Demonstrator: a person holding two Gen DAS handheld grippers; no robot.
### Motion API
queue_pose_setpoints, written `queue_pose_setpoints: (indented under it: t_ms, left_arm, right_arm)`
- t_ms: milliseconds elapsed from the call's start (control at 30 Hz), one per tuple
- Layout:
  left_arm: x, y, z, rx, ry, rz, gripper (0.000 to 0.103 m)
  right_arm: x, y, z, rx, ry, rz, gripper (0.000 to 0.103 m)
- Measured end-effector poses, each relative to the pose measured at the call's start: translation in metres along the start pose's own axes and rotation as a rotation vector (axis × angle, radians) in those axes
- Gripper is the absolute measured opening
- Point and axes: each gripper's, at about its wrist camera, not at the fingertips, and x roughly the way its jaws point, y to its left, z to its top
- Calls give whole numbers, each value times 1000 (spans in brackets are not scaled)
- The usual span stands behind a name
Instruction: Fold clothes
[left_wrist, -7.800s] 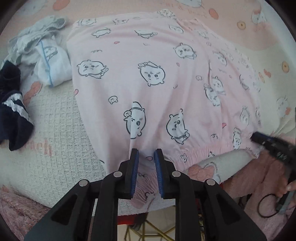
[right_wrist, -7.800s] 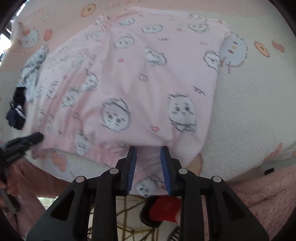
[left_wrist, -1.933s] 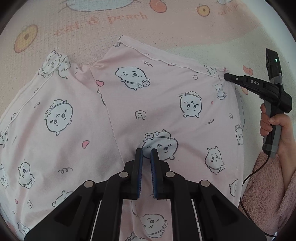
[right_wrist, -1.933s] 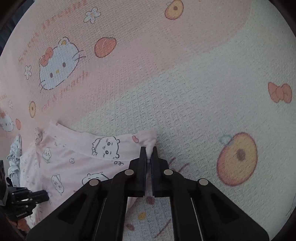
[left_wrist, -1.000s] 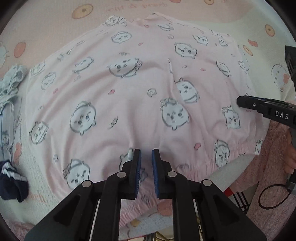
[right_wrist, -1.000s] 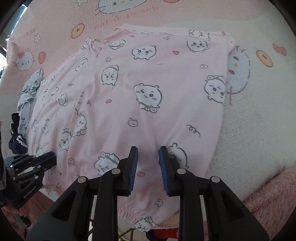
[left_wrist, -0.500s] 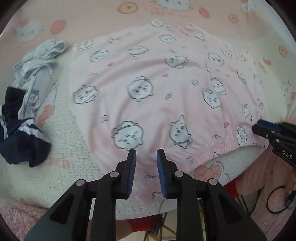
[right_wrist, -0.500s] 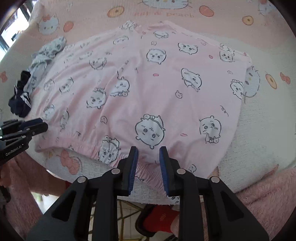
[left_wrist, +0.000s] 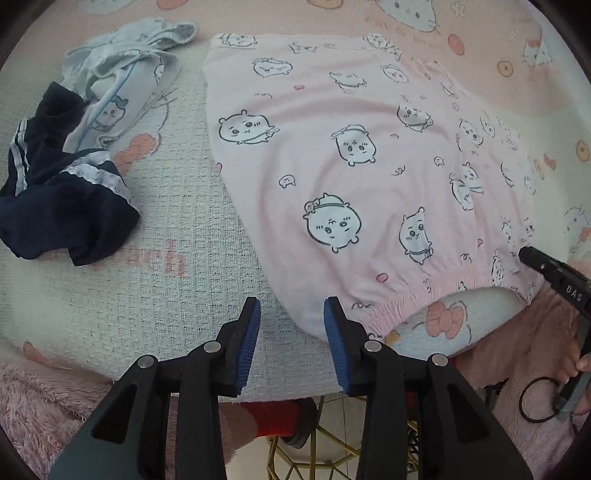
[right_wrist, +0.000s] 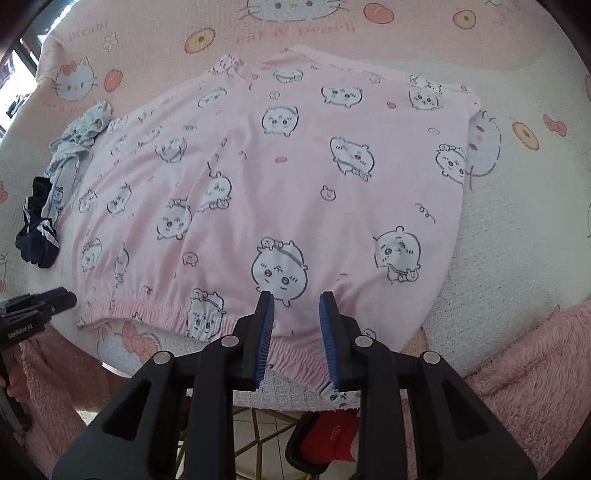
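- Left wrist view: nearest to us, the left gripper (left_wrist: 291, 314) points steeply down over the near edge of the bed cover (left_wrist: 122, 295); its jaws have just been opening and now stand about half apart, with nothing gripped. We see bare cover between the blue pads, and the corner of the pink garment (left_wrist: 354, 155) lies just inside the right-hand pad; we cannot tell whether it touches.
- Right wrist view: the right gripper (right_wrist: 295, 314) hangs over the garment's elastic hem with its jaws parted by a modest gap; pink cloth shows in the gap, but the pads do not pinch it.
- Each gripper shows at the edge of the other's view, at the two ends of the hem, held by a hand in a fluffy pink sleeve (left_wrist: 517, 350).
- Beyond the grippers, the pink garment (right_wrist: 277, 177), printed with cartoon faces, lies spread flat on the cover, hem towards us.
- Further off on its left side, apart from it, we see a dark navy garment (left_wrist: 62, 199) and a crumpled pale blue garment (left_wrist: 122, 81) touching each other.
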Motion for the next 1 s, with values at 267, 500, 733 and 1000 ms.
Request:
queue_pose_setpoints:
  t_ms: [267,500,733,1000]
  left_arm:
    - [-23,43,79,-58,-57,-118,38]
    - [10,77,210,-128,-147,-67,38]
    - [59,110,270,-180,-132,-141,38]
    - [80,122,285,-166,-173,-227,24]
  right_arm:
    - [-23,17,36,-58,-43,101,26]
    - [-23,72,167,-145,-130,160,31]
    - [64,108,292,-204,-84,99,31]
    - [135,132,325,-393,22,81,32]
